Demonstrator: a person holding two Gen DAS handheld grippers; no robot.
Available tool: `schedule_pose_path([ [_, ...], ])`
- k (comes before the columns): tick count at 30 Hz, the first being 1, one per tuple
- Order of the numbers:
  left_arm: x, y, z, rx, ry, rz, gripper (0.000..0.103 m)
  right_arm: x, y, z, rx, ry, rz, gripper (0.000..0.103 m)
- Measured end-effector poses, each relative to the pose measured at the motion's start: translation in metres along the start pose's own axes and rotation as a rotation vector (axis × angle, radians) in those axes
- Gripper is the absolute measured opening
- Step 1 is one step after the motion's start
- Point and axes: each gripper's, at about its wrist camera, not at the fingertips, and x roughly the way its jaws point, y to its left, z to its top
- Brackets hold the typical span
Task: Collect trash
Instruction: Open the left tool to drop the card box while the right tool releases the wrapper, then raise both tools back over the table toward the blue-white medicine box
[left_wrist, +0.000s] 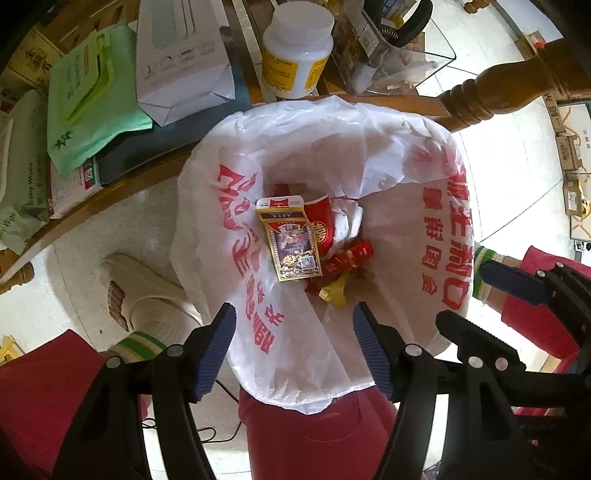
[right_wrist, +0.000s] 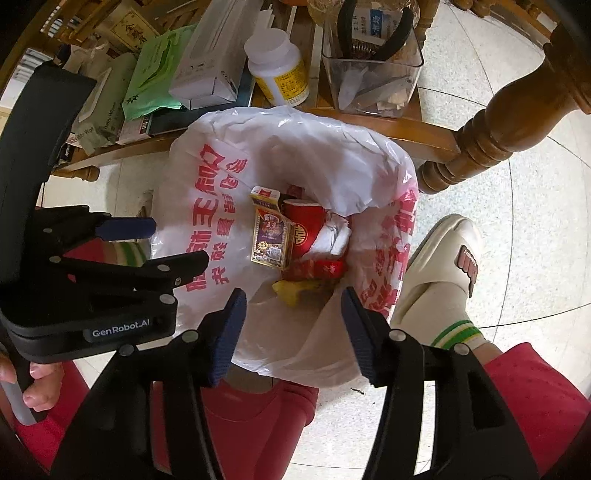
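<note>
Two white slippers (right_wrist: 448, 258) right view, one (left_wrist: 144, 291) left view

The bin liner (left_wrist: 314, 155) is white plastic with big red characters printed all over it. Inside the liner sit a gold-edged carton (left_wrist: 291, 240) with a purple and red picture, a red paper cup (left_wrist: 321, 221) with a gold emblem, and a yellow wrapper (left_wrist: 336, 291). Just above the liner, on the wooden shelf, a white bottle (left_wrist: 295, 48) has a yellow label, next to a mint green pouch (left_wrist: 88, 96).
</note>
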Motion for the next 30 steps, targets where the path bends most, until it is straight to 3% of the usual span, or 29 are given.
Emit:
schedule_pose_path([
  [12, -0.025, -0.013, -0.018, 0.050, -0.051, 0.064, 0.070, -0.027, 0.010, -0.011, -0.017, -0.053, -0.005, 0.053],
  [19, -0.068, -0.021, -0.043, 0.082, -0.129, 0.080, 0.073, -0.074, 0.023, -0.034, -0.045, -0.129, 0.030, 0.053],
  [25, -0.154, -0.022, -0.088, 0.124, -0.215, 0.019, 0.077, -0.163, 0.038, -0.061, -0.136, -0.252, 0.094, 0.073],
  [28, -0.222, -0.020, -0.103, 0.168, -0.315, 0.009, 0.079, -0.216, 0.039, -0.065, -0.186, -0.306, 0.129, 0.080],
  [30, -0.267, -0.019, -0.107, 0.202, -0.392, 0.026, 0.087, -0.256, 0.040, -0.064, -0.235, -0.344, 0.131, 0.084],
])
